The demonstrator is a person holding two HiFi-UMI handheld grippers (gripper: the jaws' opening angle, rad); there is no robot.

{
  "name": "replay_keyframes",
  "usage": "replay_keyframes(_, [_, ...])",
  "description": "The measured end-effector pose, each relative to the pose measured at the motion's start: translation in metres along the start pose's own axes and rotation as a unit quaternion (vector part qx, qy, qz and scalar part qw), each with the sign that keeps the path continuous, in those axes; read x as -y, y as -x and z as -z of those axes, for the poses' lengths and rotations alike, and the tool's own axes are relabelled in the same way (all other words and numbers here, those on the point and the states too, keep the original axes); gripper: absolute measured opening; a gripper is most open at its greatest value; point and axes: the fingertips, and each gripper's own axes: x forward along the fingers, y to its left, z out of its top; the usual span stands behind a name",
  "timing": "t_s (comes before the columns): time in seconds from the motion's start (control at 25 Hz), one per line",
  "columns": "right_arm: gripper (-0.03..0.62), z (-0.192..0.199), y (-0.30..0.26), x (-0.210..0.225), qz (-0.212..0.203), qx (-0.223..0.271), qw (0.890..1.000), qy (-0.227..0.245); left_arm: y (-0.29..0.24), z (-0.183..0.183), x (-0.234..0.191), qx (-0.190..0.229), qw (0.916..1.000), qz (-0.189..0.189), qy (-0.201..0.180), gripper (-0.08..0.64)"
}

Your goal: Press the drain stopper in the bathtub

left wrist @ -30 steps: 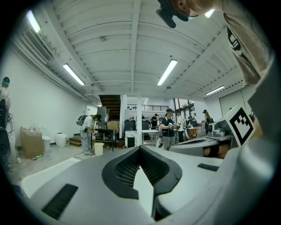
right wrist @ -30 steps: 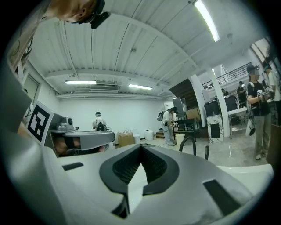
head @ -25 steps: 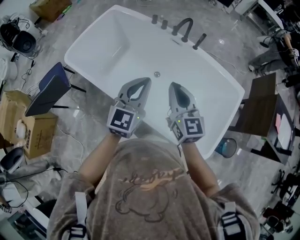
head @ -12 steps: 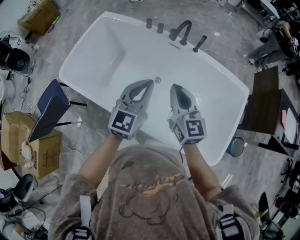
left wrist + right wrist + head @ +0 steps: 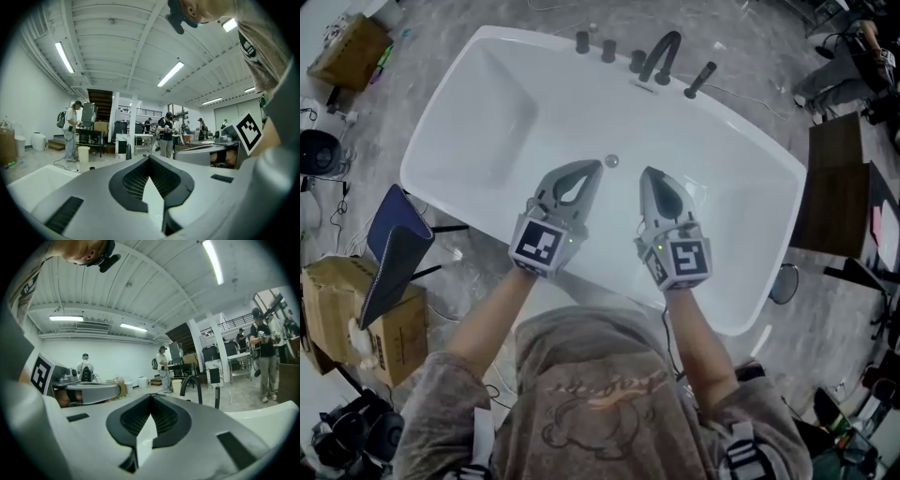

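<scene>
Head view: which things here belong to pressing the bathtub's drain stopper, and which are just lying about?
Job in hand:
bathtub
drain stopper
left gripper, jaws shut, empty
right gripper, jaws shut, empty

Lying about or not needed:
faucet
cardboard box
dark table

Left tongs (image 5: 596, 163), right tongs (image 5: 646, 172) closed, level.

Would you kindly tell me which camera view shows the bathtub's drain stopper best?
The head view: the drain stopper sits uncovered on the bathtub floor, just beyond the left gripper. Neither gripper view shows it; both look level across the room, the right one catching the faucet.
</scene>
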Motion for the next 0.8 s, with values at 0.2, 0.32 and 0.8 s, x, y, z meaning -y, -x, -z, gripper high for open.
replay_keyframes(0.2, [0.002,0.024,-0.026,0.016,0.017,-0.004,1.0,-0.001,-0.026,0.027,-0.017,-0.004,0.9996,0.028,-0.001,0.005])
replay_keyframes(0.32, [0.002,0.044,-0.045,0.028,0.026,-0.01,1.0,-0.003,-0.041,0.049,-0.027,-0.011,0.999,0.044,-0.002,0.005])
replay_keyframes(0.8, [0.002,0.111,-0.117,0.055,0.053,-0.013,0.998,-0.011,-0.087,0.113,-0.078,0.006,0.9972,0.074,0.01,0.005])
